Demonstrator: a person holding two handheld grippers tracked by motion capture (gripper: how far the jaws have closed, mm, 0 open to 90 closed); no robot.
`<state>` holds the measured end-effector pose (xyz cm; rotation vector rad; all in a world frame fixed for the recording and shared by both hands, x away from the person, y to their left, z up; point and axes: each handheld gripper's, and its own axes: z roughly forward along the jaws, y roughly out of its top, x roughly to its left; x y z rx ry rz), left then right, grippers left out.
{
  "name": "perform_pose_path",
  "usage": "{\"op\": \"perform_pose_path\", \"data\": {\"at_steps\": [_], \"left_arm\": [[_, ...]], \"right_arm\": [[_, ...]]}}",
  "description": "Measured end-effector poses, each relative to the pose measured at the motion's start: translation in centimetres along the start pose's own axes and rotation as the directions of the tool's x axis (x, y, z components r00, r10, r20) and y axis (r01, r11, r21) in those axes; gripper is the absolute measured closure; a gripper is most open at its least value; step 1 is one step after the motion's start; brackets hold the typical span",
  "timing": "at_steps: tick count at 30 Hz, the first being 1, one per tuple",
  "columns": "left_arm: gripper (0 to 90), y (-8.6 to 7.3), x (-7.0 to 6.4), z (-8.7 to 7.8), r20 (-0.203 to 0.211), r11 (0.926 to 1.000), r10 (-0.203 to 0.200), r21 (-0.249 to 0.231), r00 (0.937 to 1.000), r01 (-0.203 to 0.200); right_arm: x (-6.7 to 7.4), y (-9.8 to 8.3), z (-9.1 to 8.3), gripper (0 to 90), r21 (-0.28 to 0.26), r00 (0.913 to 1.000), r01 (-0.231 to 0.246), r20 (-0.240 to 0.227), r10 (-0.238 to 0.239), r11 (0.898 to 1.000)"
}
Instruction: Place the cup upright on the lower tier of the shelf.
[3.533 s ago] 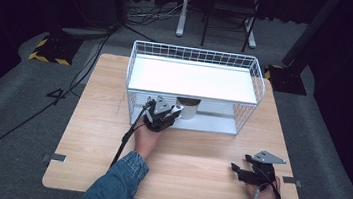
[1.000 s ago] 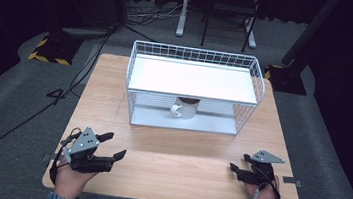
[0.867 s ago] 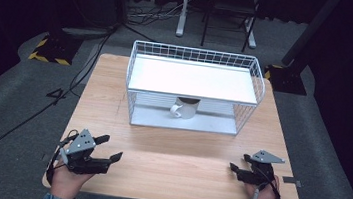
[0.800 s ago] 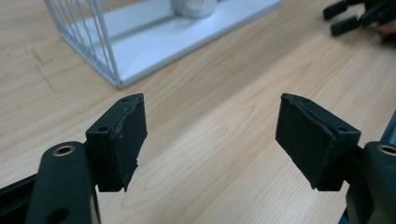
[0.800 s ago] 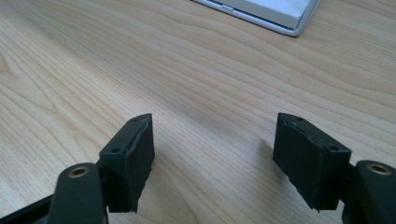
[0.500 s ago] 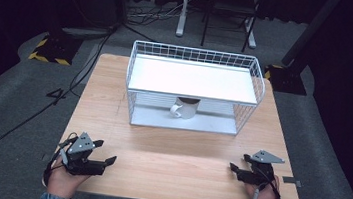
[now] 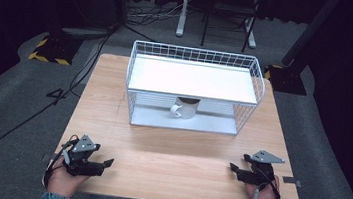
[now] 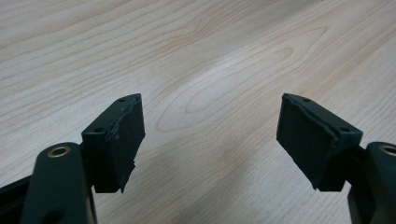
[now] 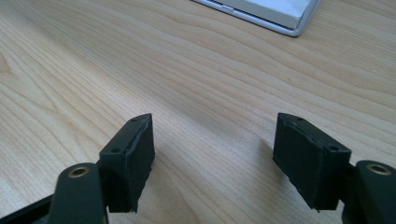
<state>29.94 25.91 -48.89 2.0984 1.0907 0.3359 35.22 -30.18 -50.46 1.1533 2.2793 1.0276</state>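
A person's left gripper [image 7: 102,163] rests low at the near left corner of a pale wood table [image 7: 174,144], jaws spread wide with bare wood grain between the black pads [image 8: 122,135], having just been opening; nothing is held. The nearest thing to both grippers is a white mug [image 7: 184,107], well ahead of the left gripper and off to its right, standing upright on the lower level of a white wire rack [image 7: 197,56] with its handle turned toward the rack's left side and a dark opening at its top. The rack's white upper shelf [image 7: 194,79] covers the mug from above, and the thin wires of the front wall cross in front of it. At the near right corner the right gripper [image 7: 233,168] lies close to the tabletop, its jaws also wide apart and empty, the rack well ahead of it and to its left; in the right gripper view a white corner of the rack's base [image 9: 266,14] shows beyond the jaws. The mug's rim is partly lost in the shelf's shadow, its inside cannot be made out, and the person's forearms are cut off at the bottom edge of the high view.
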Motion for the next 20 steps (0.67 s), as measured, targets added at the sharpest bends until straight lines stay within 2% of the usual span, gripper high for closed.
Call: {"op": "perform_pose_path", "data": {"at_steps": [2, 7, 9, 10, 15, 20], "left_arm": [[23.4, -0.2, 0.1, 0.2, -0.005, 1.0000, -0.006, -0.002, 1.0000, 0.006], [18.5, -0.6, 0.3, 0.9, -0.040, 0.9999, 0.010, 0.010, 0.9992, -0.009], [14.9, -0.8, 0.4, 1.3, -0.050, 0.9994, 0.014, 0.032, 0.9987, -0.012], [14.9, -0.9, 0.3, 1.4, -0.062, 0.9992, 0.027, 0.031, 0.9977, -0.026], [10.7, -0.7, 0.3, 1.7, -0.066, 0.9979, 0.050, 0.044, 0.9966, -0.047], [9.9, -0.7, 0.3, 1.7, -0.065, 0.9981, 0.047, 0.043, 0.9968, -0.044]], "right_arm": [[0.0, 0.0, 0.0, 29.4, 0.000, 1.0000, -0.001, -0.001, 0.001, 1.000], [0.0, 0.0, 0.0, 29.5, -0.001, 1.0000, -0.001, -0.001, 0.001, 1.000], [0.0, 0.0, 0.0, 29.5, 0.000, 1.0000, 0.000, 0.000, 0.000, 1.000], [0.0, 0.0, 0.0, 29.5, 0.000, 1.0000, 0.000, 0.000, 0.000, 1.000], [0.0, 0.0, 0.0, 29.5, 0.000, 1.0000, 0.001, -0.002, -0.001, 1.000], [0.0, 0.0, 0.0, 29.5, -0.001, 1.0000, 0.001, -0.002, -0.001, 1.000]]}}
